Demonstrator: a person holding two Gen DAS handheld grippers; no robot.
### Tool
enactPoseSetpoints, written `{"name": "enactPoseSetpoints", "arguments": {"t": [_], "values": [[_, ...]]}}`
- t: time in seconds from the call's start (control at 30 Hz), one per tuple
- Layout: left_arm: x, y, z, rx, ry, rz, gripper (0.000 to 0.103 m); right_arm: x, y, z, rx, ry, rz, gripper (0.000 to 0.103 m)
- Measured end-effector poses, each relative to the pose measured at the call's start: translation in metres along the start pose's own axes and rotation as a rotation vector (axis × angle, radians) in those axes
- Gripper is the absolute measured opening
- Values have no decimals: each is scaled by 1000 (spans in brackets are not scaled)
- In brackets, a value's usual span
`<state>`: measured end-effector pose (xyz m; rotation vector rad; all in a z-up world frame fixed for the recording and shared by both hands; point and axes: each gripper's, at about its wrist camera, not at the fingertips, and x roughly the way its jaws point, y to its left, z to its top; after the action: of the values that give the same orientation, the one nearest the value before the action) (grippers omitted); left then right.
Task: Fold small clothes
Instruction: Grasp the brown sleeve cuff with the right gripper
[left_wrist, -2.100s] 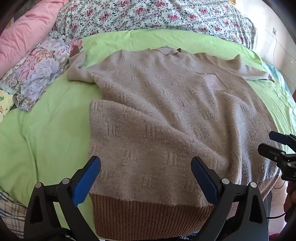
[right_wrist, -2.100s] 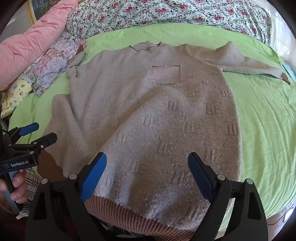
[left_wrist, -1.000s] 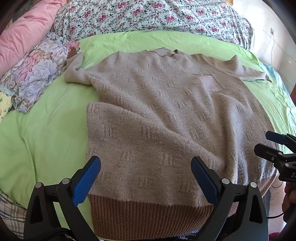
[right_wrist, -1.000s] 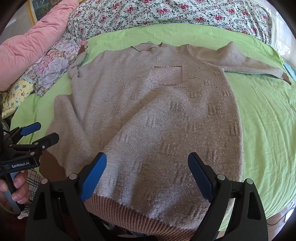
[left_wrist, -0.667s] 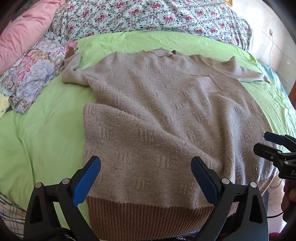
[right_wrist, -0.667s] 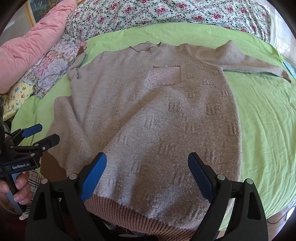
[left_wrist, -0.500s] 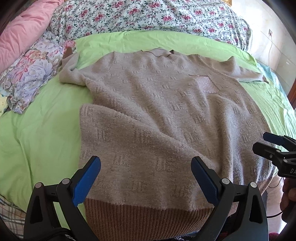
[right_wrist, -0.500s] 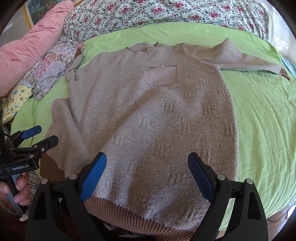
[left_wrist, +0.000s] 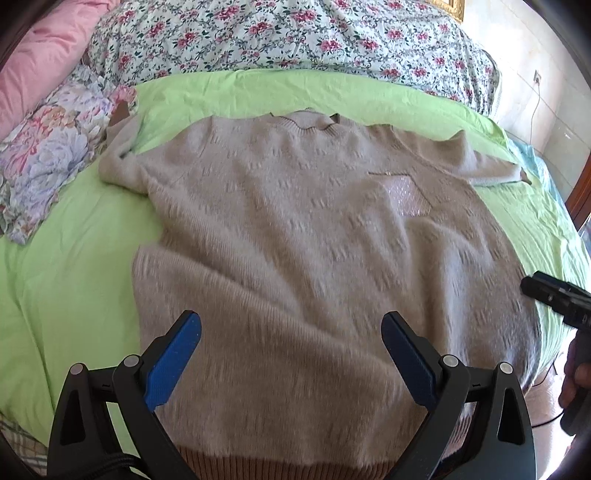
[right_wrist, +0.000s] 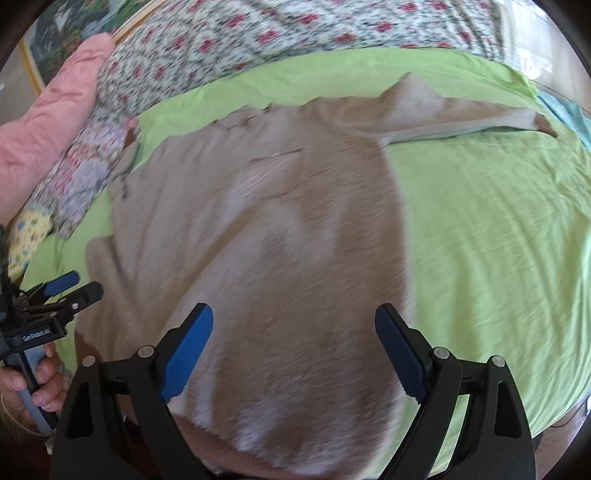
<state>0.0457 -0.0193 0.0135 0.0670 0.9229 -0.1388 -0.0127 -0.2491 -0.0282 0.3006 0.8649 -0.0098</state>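
Note:
A beige knitted sweater (left_wrist: 295, 240) with a brown ribbed hem lies face up and spread out on the green bedsheet (left_wrist: 66, 266), collar away from me. It also fills the right wrist view (right_wrist: 258, 240), blurred by motion. Its right sleeve (right_wrist: 461, 118) stretches out to the far right; its left sleeve (left_wrist: 118, 151) bunches near the floral cloth. My left gripper (left_wrist: 291, 362) is open and empty above the hem. My right gripper (right_wrist: 293, 354) is open and empty above the lower body of the sweater. Each gripper shows at the edge of the other's view.
A floral quilt (left_wrist: 295, 33) lies across the far end of the bed. A pink pillow (left_wrist: 33, 55) and a pastel floral cloth (left_wrist: 48, 158) sit at the far left. Bare green sheet (right_wrist: 498, 240) lies right of the sweater.
Both grippers have moved forward over the sweater and stay open. The right wrist view has swung left and tilted, now blurred. The sweater itself has not moved.

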Motion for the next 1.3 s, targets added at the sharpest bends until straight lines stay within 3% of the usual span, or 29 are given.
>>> {"name": "enactPoseSetpoints", "arguments": {"t": [0.23, 0.4, 0.57, 0.63, 0.8, 1.0, 1.17, 1.2, 1.3], "values": [[14, 2, 35, -2, -41, 12, 98, -6, -58, 41, 74, -76, -89, 90], [23, 11, 60, -43, -84, -41, 98, -3, -101, 75, 130, -99, -122, 90], [41, 11, 90, -48, -67, -12, 98, 4, -167, 110, 250, -132, -143, 89], [49, 7, 100, -40, -68, 6, 98, 5, -195, 126, 316, -165, -146, 76], [75, 2, 123, -50, -61, 29, 98, 14, -268, 172, 470, -225, -228, 56], [110, -2, 139, -84, -24, 40, 98, 40, -343, 203, 657, -241, -227, 54], [133, -9, 142, -69, 11, 40, 98, 59, -372, 218, 703, -264, -208, 54], [135, -10, 142, -65, 14, 40, 98, 61, -376, 222, 702, -269, -216, 49], [140, -11, 141, -60, 23, 28, 98, 57, -374, 228, 685, -263, -224, 8]]}}
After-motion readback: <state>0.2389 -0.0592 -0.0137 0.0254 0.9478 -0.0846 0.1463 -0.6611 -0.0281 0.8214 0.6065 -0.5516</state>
